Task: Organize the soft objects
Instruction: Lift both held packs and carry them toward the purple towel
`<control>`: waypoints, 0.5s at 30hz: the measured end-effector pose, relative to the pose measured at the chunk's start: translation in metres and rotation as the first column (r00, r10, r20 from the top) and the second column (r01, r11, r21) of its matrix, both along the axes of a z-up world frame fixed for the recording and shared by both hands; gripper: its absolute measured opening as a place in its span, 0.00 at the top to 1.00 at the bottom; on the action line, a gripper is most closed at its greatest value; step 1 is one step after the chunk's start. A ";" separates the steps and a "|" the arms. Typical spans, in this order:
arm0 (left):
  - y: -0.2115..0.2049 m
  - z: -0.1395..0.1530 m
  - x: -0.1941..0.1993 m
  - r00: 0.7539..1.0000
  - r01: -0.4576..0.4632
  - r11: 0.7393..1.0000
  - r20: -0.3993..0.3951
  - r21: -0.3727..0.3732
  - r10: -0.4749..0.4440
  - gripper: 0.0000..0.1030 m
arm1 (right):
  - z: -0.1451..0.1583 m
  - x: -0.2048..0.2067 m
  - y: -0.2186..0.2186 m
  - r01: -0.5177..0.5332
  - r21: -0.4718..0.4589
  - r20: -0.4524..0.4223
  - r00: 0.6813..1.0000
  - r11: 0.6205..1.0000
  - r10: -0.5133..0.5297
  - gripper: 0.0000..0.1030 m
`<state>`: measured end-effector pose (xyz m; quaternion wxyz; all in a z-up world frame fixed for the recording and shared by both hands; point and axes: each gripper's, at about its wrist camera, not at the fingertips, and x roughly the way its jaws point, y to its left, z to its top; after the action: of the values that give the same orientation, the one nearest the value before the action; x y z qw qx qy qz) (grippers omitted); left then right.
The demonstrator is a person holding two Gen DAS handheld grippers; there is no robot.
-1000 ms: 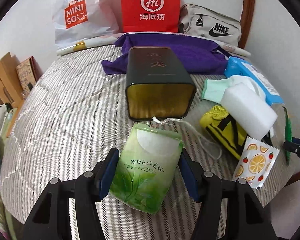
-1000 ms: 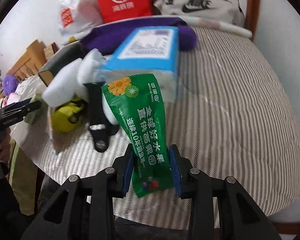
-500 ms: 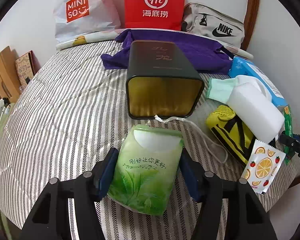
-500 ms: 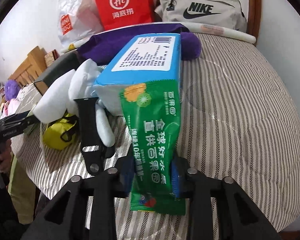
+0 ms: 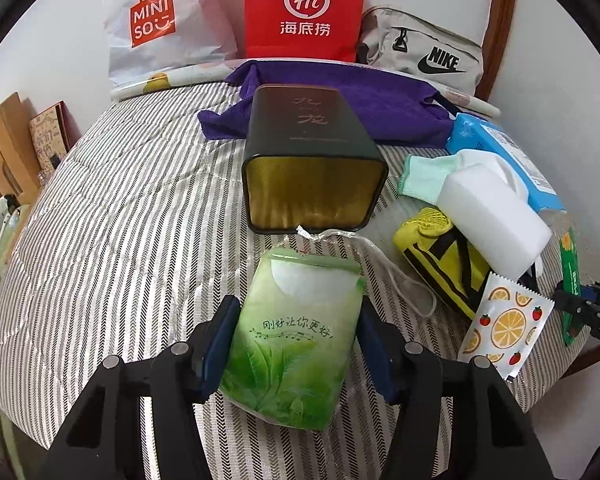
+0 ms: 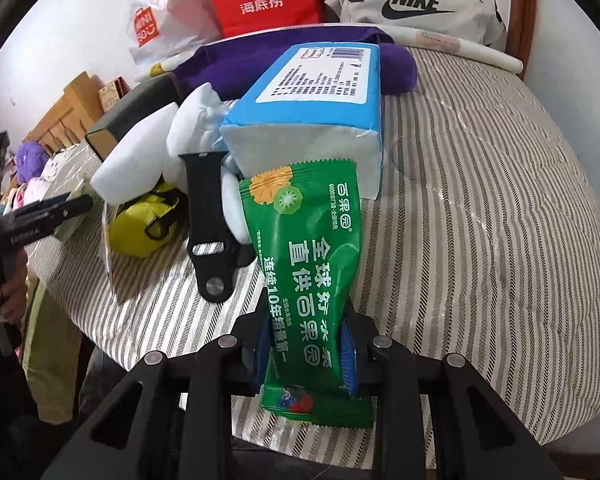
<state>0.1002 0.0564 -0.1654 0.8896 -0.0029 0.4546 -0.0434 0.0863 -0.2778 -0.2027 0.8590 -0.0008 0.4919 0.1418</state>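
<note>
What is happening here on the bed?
A person tidies soft items with two handheld grippers. The left gripper holds a green tissue pack in front of an open dark tin lying on its side. The right gripper is clamped on a green snack packet beside the pile.

Readable text: bags at the back, packets up front, tin in the middle.
White plastic bag (image 5: 168,20): "MINISO" on an orange square. Red paper bag (image 5: 305,8): "Hi" in a circle, 海底捞 below. Grey pouch (image 5: 424,54): "NIKE" with swoosh. Dark tin (image 5: 312,128): gold characters on top, too faint to read surely. Green tissue pack (image 5: 296,344): 刚好让你更好. Green snack packet (image 6: 312,264): 百果园, 全球好水果 直供百果园, 连续10年销量第一, small "600" line above. Blue tissue pack (image 6: 320,92): white label with barcode, print too small to read. Fruit-print sachet (image 5: 504,324): no words.
</note>
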 end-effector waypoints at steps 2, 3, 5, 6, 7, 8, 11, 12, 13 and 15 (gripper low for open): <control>-0.001 -0.002 0.001 1.000 -0.004 1.000 -0.009 -0.005 0.003 0.46 | 0.001 0.004 0.000 0.003 -0.013 -0.012 1.000 1.000 -0.003 0.71; -0.001 -0.003 0.001 1.000 -0.004 1.000 -0.011 -0.003 0.004 0.46 | 0.002 0.006 0.003 -0.008 -0.036 -0.014 1.000 0.999 0.007 0.71; -0.002 -0.003 0.001 1.000 -0.007 1.000 -0.009 -0.003 0.007 0.46 | 0.001 0.008 0.010 -0.027 -0.079 -0.006 1.000 0.997 0.026 0.71; -0.002 -0.002 0.001 1.000 -0.004 1.000 -0.007 -0.009 0.004 0.46 | 0.001 0.008 0.013 -0.037 -0.098 -0.003 0.999 0.994 0.036 0.70; -0.001 -0.001 0.001 1.000 -0.004 1.000 -0.004 -0.015 0.004 0.46 | 0.000 0.009 0.015 -0.046 -0.110 -0.001 0.999 0.993 0.046 0.70; -0.001 0.000 0.001 1.000 -0.005 1.000 -0.001 -0.020 0.005 0.46 | 0.000 0.009 0.015 -0.049 -0.112 -0.003 0.999 0.993 0.049 0.70; 0.001 0.007 -0.001 1.000 -0.005 1.000 0.010 -0.028 0.005 0.46 | 0.003 0.010 0.009 -0.045 -0.076 -0.023 0.999 0.996 0.043 0.71; 0.002 0.010 -0.001 1.000 -0.004 1.000 0.017 -0.031 0.005 0.46 | 0.007 0.009 0.006 -0.037 -0.058 -0.014 0.999 0.998 0.037 0.71; 0.003 0.013 -0.002 1.000 -0.004 0.999 0.020 -0.035 0.005 0.46 | 0.010 0.007 0.005 -0.035 -0.052 -0.004 0.999 0.998 0.035 0.71; 0.006 0.020 -0.002 1.000 -0.006 0.999 0.030 -0.051 0.007 0.46 | 0.022 0.004 0.002 -0.034 -0.036 0.023 0.999 0.999 0.035 0.71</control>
<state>0.0978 0.0620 -0.1450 0.8961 -0.0263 0.4400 -0.0522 0.0901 -0.2759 -0.1808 0.8620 -0.0261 0.4841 0.1477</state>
